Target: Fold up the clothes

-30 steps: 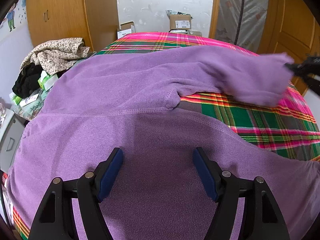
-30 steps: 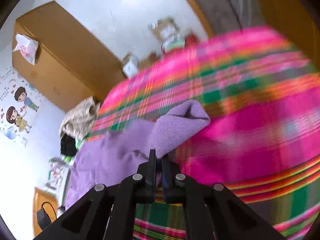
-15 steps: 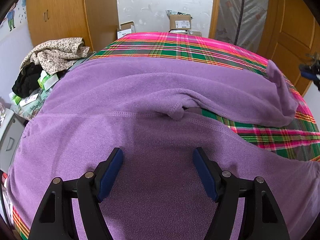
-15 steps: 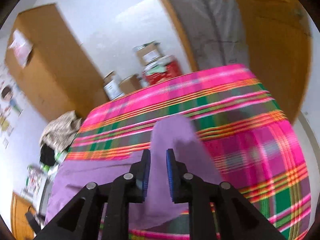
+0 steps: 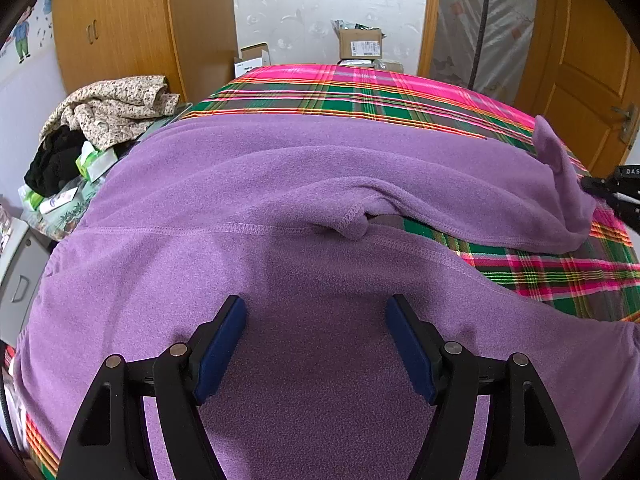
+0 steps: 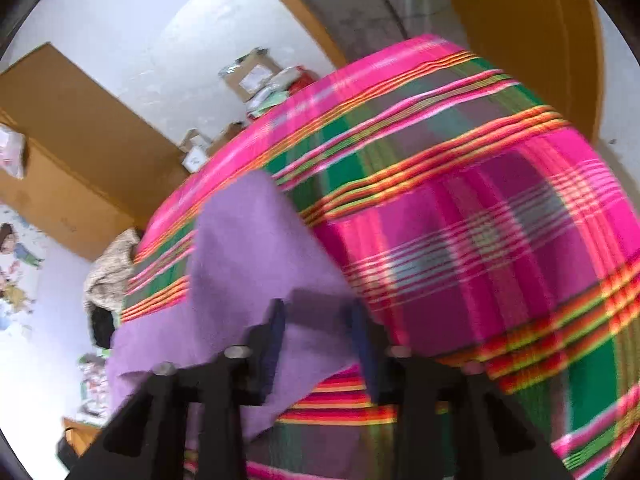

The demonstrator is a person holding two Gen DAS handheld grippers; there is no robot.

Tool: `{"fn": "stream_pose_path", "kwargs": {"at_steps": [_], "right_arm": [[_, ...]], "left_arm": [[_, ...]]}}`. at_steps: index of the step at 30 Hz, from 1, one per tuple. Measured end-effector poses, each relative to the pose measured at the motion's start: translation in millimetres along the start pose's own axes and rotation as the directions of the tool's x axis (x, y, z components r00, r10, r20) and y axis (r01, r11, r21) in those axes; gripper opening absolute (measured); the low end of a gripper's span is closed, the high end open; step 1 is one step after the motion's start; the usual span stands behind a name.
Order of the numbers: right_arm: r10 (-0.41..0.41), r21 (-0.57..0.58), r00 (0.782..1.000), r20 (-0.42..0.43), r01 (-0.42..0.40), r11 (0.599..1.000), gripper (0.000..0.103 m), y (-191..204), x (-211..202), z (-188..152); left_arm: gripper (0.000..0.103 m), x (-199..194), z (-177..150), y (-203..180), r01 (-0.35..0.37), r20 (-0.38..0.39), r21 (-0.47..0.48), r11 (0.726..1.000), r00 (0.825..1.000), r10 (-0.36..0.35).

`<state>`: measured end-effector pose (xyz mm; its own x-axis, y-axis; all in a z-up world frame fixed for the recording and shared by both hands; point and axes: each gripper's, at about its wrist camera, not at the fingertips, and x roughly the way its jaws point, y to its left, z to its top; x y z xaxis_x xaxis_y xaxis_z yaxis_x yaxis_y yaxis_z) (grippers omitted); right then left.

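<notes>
One purple fleece top [image 5: 280, 184] lies spread across the plaid bed [image 5: 360, 96], one sleeve [image 6: 256, 248] stretched out to the right edge. Left gripper [image 5: 316, 304] hovers over the near body panel, fingers wide apart and empty. Right gripper [image 6: 318, 308] fingers have just been closing; the blurred view shows them parted around the sleeve end, not clearly pinching. Likely soft, light and limp, not slippery. Best hold is at the cuff or hem seams.
</notes>
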<state>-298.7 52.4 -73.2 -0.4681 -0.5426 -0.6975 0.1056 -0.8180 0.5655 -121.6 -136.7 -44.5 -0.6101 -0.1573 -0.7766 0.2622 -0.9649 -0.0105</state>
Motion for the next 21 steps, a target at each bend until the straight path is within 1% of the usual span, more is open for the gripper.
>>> {"fn": "stream_pose_path", "kwargs": {"at_steps": [1, 2, 5, 7, 8, 9, 10, 11, 12, 13, 14, 15, 18, 21], "right_arm": [[0.021, -0.012, 1.000, 0.003, -0.021, 1.000, 0.001, 5.2, -1.4, 0.4], [0.040, -0.036, 0.999, 0.013, -0.039, 0.999, 0.001, 15.8, -5.8, -0.5], [0.129, -0.132, 0.991, 0.035, -0.123, 0.984, 0.001, 62.3, -23.5, -6.9], [0.173, -0.219, 0.985, 0.018, -0.165, 0.962, 0.001, 94.0, -31.9, -16.5], [0.199, -0.277, 0.980, 0.000, -0.191, 0.942, 0.001, 113.1, -35.7, -24.5], [0.213, -0.324, 0.977, -0.004, -0.202, 0.924, 0.001, 127.5, -39.5, -30.4], [0.206, -0.354, 0.978, 0.020, -0.186, 0.917, 0.001, 133.7, -43.4, -32.9], [0.188, -0.369, 0.981, 0.046, -0.158, 0.916, 0.002, 134.2, -45.6, -32.1], [0.146, -0.358, 0.987, 0.075, -0.110, 0.927, 0.004, 124.5, -45.0, -25.7], [0.103, -0.346, 0.989, 0.103, -0.061, 0.936, 0.017, 114.8, -44.3, -19.3], [0.048, -0.324, 0.991, 0.124, -0.006, 0.946, 0.038, 102.2, -42.6, -11.7], [-0.003, -0.294, 0.992, 0.125, 0.040, 0.955, 0.048, 86.0, -38.8, -3.8], [-0.034, -0.248, 0.995, 0.090, 0.055, 0.967, 0.049, 46.3, -26.4, 10.6], [-0.061, -0.225, 0.998, 0.012, 0.062, 0.972, 0.049, 19.1, -5.8, 14.8]], "left_arm": [[0.074, -0.1, 0.0, 0.0, 0.000, 0.000, 0.000, 1.000, 1.000, 0.000], [0.074, -0.2, 0.0, 0.0, 0.000, 0.000, 0.000, 1.000, 1.000, 0.000], [0.075, -0.4, -0.1, 0.0, 0.000, 0.000, 0.001, 1.000, 1.000, 0.000], [0.075, -0.5, -0.2, -0.1, 0.000, 0.000, 0.001, 1.000, 1.000, 0.000], [0.075, -0.6, -0.2, 0.3, 0.001, 0.000, 0.000, 1.000, 1.000, -0.001], [0.074, -0.7, -0.2, 0.6, 0.002, 0.000, -0.001, 1.000, 1.000, -0.002], [0.074, -0.8, -0.2, 1.0, 0.004, 0.000, -0.002, 1.000, 1.000, -0.004], [0.074, -0.8, -0.3, 1.0, 0.003, 0.000, -0.001, 1.000, 1.000, -0.003], [0.074, -0.8, -0.3, 1.0, 0.003, 0.000, -0.001, 1.000, 1.000, -0.003], [0.074, -0.8, -0.4, 1.0, 0.002, 0.000, -0.001, 1.000, 1.000, -0.002], [0.074, -0.8, -0.4, 0.9, 0.002, 0.000, 0.000, 1.000, 1.000, -0.002], [0.075, -0.8, -0.5, 0.9, 0.001, 0.000, 0.000, 1.000, 1.000, -0.001], [0.075, -0.5, -0.6, 0.4, 0.000, 0.000, 0.001, 1.000, 1.000, 0.000], [0.075, -0.3, -0.3, 0.1, -0.003, -0.001, 0.004, 1.000, 1.000, 0.003]]}}
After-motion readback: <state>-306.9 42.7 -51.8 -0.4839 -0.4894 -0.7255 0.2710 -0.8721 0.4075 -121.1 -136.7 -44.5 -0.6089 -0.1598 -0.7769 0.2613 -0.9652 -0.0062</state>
